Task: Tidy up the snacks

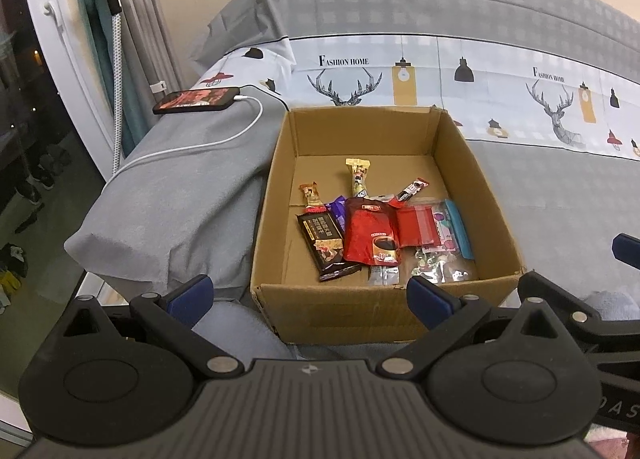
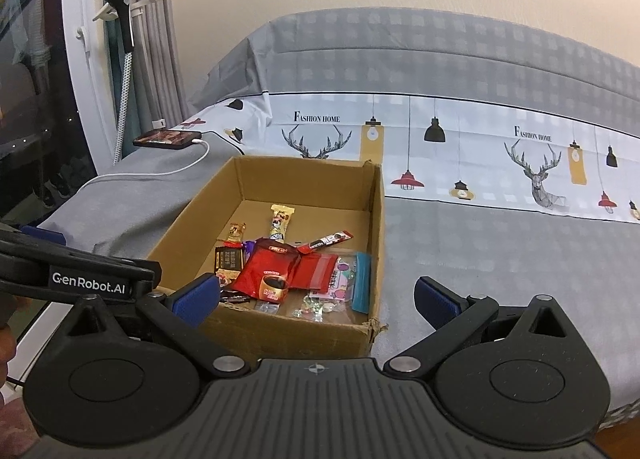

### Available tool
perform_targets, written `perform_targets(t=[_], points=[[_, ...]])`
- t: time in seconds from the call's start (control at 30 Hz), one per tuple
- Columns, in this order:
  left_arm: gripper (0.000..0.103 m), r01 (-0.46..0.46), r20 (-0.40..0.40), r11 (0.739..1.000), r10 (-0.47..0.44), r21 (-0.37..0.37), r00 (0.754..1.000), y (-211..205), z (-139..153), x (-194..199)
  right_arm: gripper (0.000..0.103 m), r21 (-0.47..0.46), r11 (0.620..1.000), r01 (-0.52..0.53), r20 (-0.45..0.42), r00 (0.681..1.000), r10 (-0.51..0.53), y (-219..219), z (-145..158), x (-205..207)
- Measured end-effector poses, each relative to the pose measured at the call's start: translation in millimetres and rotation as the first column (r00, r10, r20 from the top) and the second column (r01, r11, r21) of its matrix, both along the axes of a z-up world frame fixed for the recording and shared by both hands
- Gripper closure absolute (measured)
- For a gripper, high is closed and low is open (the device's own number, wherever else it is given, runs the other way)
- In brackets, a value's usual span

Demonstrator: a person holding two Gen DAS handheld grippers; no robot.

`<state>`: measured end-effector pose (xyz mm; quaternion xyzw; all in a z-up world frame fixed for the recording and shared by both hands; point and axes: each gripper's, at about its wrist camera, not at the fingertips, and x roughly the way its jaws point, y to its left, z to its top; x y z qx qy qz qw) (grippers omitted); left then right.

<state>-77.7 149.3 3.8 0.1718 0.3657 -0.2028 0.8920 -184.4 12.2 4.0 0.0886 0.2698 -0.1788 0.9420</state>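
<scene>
Several snacks lay together in the cardboard box (image 1: 384,311), which stood on the bed (image 1: 560,195) in front of both cameras. In the left wrist view the red coffee pouch (image 1: 370,233) sat near the middle of the box floor, the dark chocolate bar (image 1: 324,243) at about 9 o'clock from it, and the clear zip bag (image 1: 444,235) with a blue strip at about 3 o'clock. Two small wrapped bars (one gold, one orange) lay toward 12 o'clock.

The left gripper (image 1: 308,293) hovered before the near wall of the box with its jaws spread wide and nothing between them. The right gripper (image 2: 316,293) was the same: jaws wide apart, empty, its left finger over the near left corner of the box. A phone (image 1: 198,99) on its white cable (image 1: 224,135) rested on the grey pillow at 10 o'clock from the box.

No loose snack was visible on the bed, so I judge the gathering step nearly or fully done. If more tidying is wanted, the next move calls for lowering one gripper into the box and closing on a single flat packet without dragging its neighbours.
</scene>
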Motion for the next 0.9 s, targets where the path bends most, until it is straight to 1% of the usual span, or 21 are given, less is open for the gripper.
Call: perform_targets(t=[0.9], points=[[0.0, 0.002, -0.019, 1.0, -0.002, 0.019, 1.0, -3.9, -5.6, 2.0, 0.0, -0.003, 1.0, -0.007, -0.01, 1.0, 0.007, 1.7, -1.4, 4.9]])
